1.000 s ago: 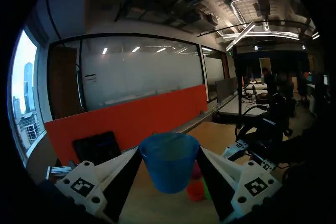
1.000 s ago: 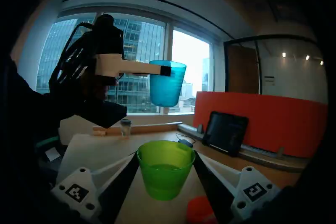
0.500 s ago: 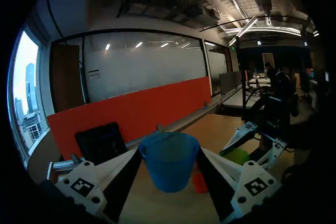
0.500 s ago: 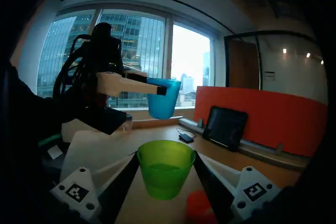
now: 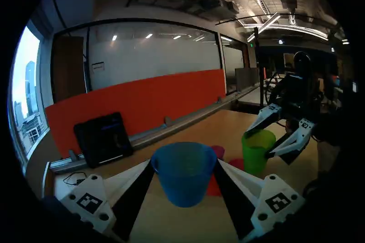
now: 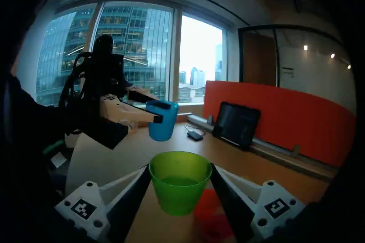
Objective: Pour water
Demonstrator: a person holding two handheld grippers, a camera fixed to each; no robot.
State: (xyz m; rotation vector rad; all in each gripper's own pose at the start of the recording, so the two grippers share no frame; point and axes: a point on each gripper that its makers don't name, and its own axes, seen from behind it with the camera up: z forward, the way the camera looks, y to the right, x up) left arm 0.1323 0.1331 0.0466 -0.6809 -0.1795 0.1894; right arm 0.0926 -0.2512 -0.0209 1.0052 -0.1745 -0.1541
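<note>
My left gripper (image 5: 184, 180) is shut on a blue cup (image 5: 184, 178), held upright above the wooden table (image 5: 219, 131). The same blue cup (image 6: 161, 120) shows in the right gripper view, held by the left gripper (image 6: 157, 117) just above the tabletop. My right gripper (image 6: 180, 183) is shut on a green cup (image 6: 179, 187) that holds a little water. In the left gripper view the green cup (image 5: 257, 149) hangs at the right in the right gripper (image 5: 258, 142). Red and pink cups (image 5: 214, 183) stand on the table behind the blue cup.
A dark tablet (image 5: 102, 138) leans against the orange partition (image 5: 150, 101); it also appears in the right gripper view as the tablet (image 6: 236, 124). A small device with a cable (image 6: 195, 134) lies nearby. A white sheet (image 6: 98, 163) lies on the table. Large windows (image 6: 132, 60) stand behind.
The left gripper has come down with the blue cup, from high in front of the window to near table height. The green cup in the right gripper stays level.
</note>
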